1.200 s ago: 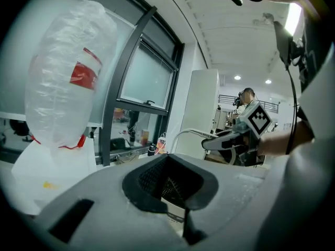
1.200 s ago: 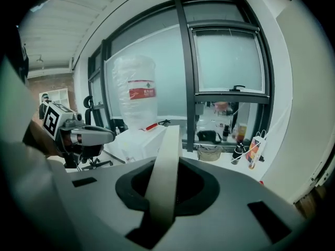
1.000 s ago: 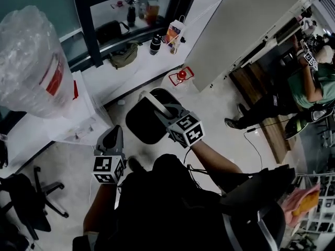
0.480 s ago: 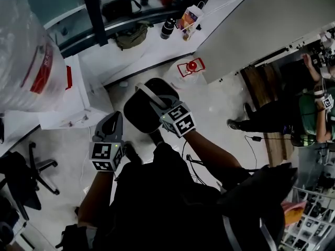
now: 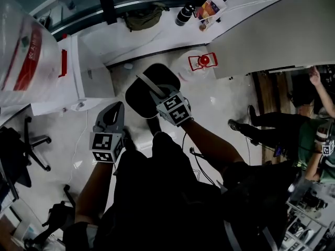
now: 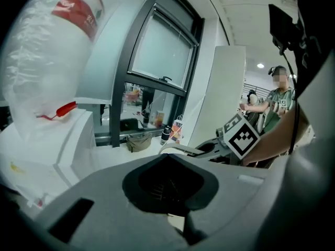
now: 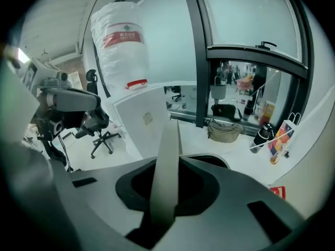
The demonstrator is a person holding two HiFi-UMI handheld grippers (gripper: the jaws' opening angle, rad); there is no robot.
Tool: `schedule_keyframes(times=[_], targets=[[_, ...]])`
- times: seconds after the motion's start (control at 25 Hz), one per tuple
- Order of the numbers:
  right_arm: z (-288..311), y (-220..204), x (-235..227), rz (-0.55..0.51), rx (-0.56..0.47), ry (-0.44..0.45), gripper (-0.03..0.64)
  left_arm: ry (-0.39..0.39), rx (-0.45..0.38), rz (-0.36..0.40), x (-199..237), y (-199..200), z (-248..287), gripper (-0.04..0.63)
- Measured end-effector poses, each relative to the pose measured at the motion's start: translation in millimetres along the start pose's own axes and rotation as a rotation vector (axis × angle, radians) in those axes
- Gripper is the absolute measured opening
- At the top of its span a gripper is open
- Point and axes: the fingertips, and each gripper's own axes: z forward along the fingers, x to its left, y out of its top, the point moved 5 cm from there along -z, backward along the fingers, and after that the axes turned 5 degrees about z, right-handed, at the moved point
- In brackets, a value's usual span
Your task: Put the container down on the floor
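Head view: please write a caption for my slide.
Right gripper holds the black container by its grey handle.

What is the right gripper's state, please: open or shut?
Shut: the right gripper clamps the grey handle of the container between its jaws.

A large plastic-wrapped water bottle [image 5: 21, 46] with a red label sits atop a white dispenser [image 5: 86, 72]; on the white ledge under the window are an olive bag [image 5: 141, 19], a black flask [image 5: 184, 15] and a colourful paper bag [image 5: 211, 8]; a black office chair [image 5: 23, 150] stands at left; a person in green [image 5: 309, 143] is at right.
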Motion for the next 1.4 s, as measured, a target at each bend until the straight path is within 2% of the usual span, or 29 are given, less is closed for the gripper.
schedule_keyframes(times=[0.32,0.52,0.64,0.88,1.12,1.28,1.4], targets=[[57.2,-21.6,-23.9,-0.021,0.084,0.042,0.052,0.061,0.047,-0.04,14.4,-31.6,36.6,0.009],[94.0,-43.4,-34.1,-0.04,0.151,0.09,0.052,0.067,0.025,-0.09,20.1,-57.0,61.0,0.009],[116.2,-60.4,-40.0,-0.064,0.185,0.121,0.052,0.1,0.059,-0.092,20.3,-78.0,77.3,0.009],[159.8,-83.4,-47.7,-0.079,0.245,0.119,0.051,0.16,0.127,-0.154,39.5,-122.2,106.2,0.009],[198.8,-117.7,-59.5,-0.087,0.302,0.108,0.052,0.172,0.18,-0.143,44.1,-161.7,132.5,0.009],[228.9,-137.8,-65.1,-0.097,0.347,0.098,0.051,0.196,0.193,-0.217,57.2,-188.2,146.9,0.009],[248.3,-153.1,-67.3,-0.086,0.376,0.105,0.052,0.197,0.2,-0.23,64.8,-202.2,158.1,0.009]])
